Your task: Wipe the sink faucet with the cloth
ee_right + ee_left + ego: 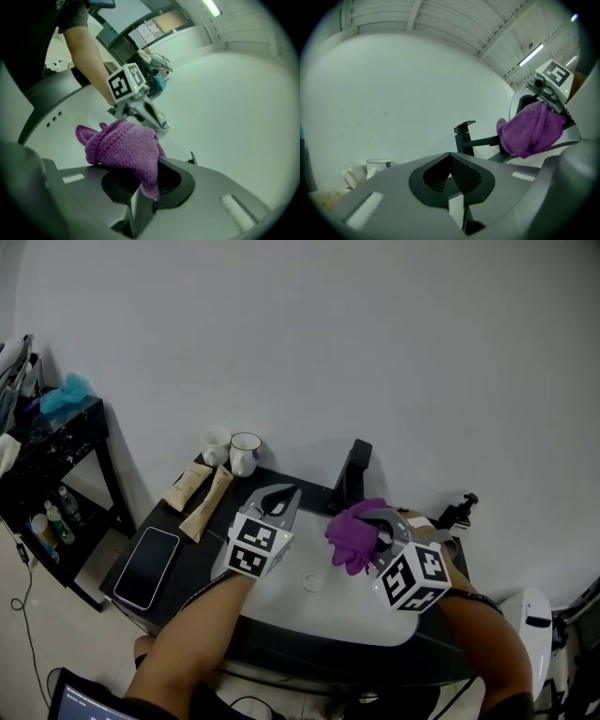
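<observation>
A black faucet (352,474) stands at the back rim of the white sink (323,610). My right gripper (373,524) hangs over the basin just in front of the faucet, shut on a bunched purple cloth (353,533). In the right gripper view the cloth (123,146) spills out over the closed jaws. My left gripper (279,497) hovers over the sink's left side, shut and empty, pointing toward the faucet (464,138); the cloth (531,129) shows to its right, close to the spout.
Two white mugs (234,452) stand against the wall left of the faucet, with two beige tubes (200,497) lying in front of them. A phone (147,566) rests on the dark counter's left end. A black shelf unit (52,465) stands further left.
</observation>
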{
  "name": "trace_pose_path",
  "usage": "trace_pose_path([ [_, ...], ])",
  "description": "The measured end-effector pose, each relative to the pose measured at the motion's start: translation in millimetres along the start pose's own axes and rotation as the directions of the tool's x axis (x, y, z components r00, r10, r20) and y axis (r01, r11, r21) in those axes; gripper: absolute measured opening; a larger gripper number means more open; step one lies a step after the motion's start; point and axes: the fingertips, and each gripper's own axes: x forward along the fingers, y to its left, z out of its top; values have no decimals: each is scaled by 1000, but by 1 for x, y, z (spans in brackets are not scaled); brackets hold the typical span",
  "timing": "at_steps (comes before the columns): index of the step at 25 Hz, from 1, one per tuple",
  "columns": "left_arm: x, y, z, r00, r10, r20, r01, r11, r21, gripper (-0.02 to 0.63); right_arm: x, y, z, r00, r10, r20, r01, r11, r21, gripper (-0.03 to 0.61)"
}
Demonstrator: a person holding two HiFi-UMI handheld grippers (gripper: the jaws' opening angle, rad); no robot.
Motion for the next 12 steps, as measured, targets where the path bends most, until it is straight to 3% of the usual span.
trace_pose_path([
  [3, 0, -2, 0, 1000, -4, -3, 4, 1000, 13, 17, -2, 34, -7, 999, 31, -14, -32, 998, -46, 57],
  [6, 0, -2, 0, 1000, -5, -3, 5, 1000, 19, 17, 11, 48, -27, 1000, -8, -26, 7, 1000, -30, 57],
  [9, 1, -3, 0, 1000, -8, -4, 8, 1000, 18, 17, 30, 29, -47, 990, -135, -33, 136, 990, 47, 58],
  [12, 2, -5, -1, 1000, -16, -1, 16, 1000, -1, 17, 46, 2, -60, 961, -273, -43, 276, 955, 107, 58],
])
